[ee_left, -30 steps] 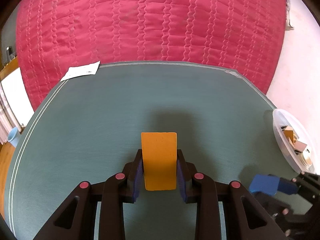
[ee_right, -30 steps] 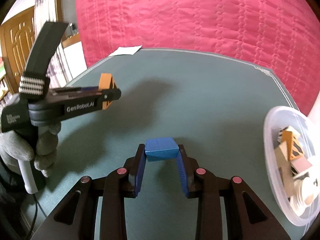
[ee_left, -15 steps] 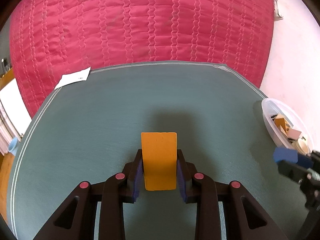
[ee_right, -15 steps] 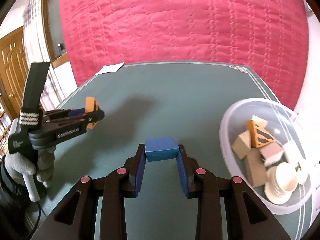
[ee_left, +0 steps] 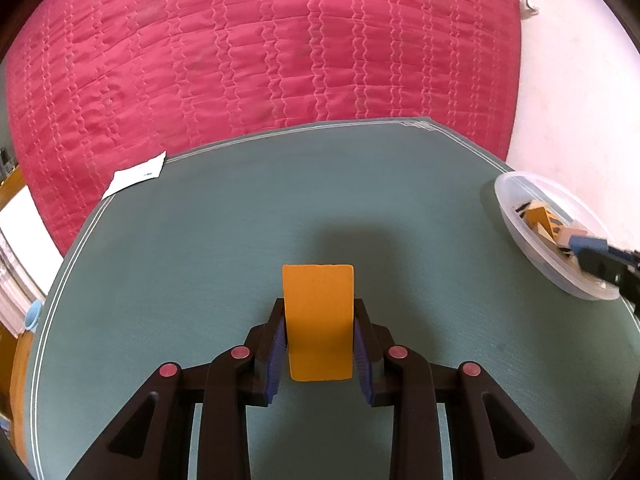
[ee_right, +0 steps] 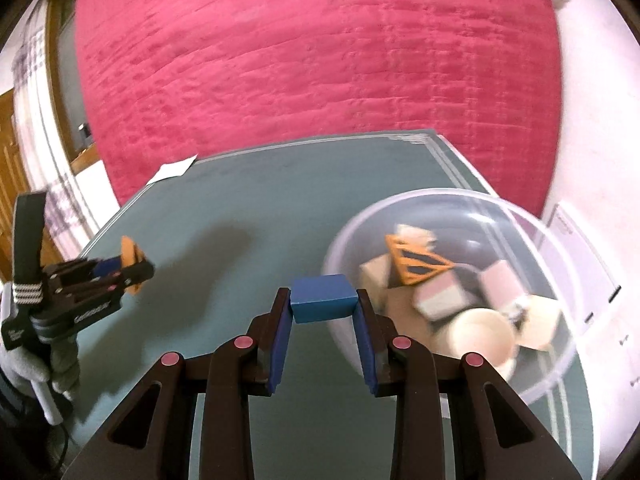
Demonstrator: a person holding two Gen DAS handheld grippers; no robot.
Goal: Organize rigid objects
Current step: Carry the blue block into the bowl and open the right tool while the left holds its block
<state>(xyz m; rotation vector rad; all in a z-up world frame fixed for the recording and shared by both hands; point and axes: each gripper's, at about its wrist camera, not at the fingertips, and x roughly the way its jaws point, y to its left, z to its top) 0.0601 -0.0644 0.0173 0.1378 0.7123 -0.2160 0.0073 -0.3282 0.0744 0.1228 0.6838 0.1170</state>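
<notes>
Claws angled downward: left claw (ee_left: 319, 354) pinches orange block (ee_left: 318, 320), right claw (ee_right: 324, 332) pinches blue block (ee_right: 323, 297).

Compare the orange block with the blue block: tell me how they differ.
The orange block is a long flat slab that juts well past its pads; the blue block is short and chunky, pinched right at the pad tips. The orange block is in the left hand-held gripper, over bare table; the blue one, in the right hand-held gripper, sits at the clear bowl's rim. Both are held clamped.

Left gripper (ee_left: 319, 344) clamped, right gripper (ee_right: 324, 322) clamped, both angled down, gloved hand (ee_right: 30, 360) on left
</notes>
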